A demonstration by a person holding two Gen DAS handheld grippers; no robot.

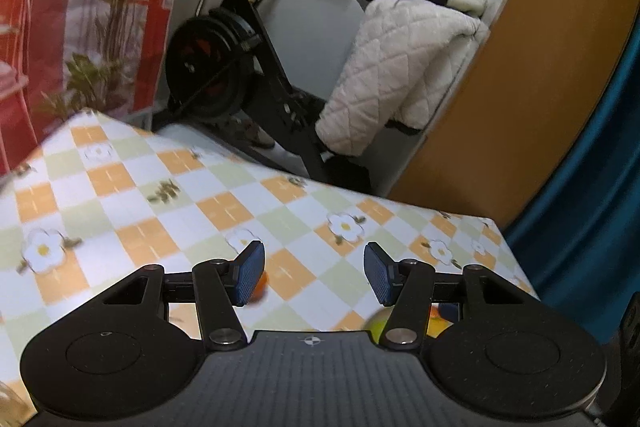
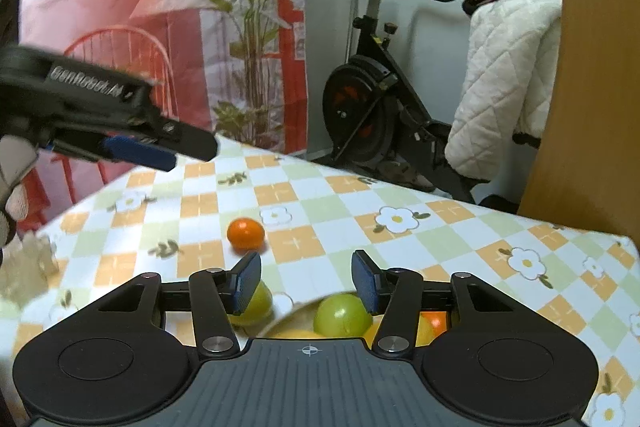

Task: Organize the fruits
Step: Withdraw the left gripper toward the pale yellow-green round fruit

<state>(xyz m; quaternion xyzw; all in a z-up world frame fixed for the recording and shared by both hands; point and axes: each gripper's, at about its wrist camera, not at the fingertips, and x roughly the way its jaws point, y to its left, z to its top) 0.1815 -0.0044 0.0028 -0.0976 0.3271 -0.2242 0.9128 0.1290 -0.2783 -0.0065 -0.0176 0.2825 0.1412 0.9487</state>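
Left gripper [image 1: 314, 273]: jaws apart, empty | Right gripper [image 2: 306, 281]: jaws apart, empty | Orange [image 2: 245, 233]: on tablecloth [image 2: 440, 227], beyond right gripper

Checked floral surface [image 2: 420, 239] bearing lone orange [image 2: 245, 233], yellow-green fruit [image 2: 256, 305] beside a fruit-filled bowl [image 2: 296, 315].
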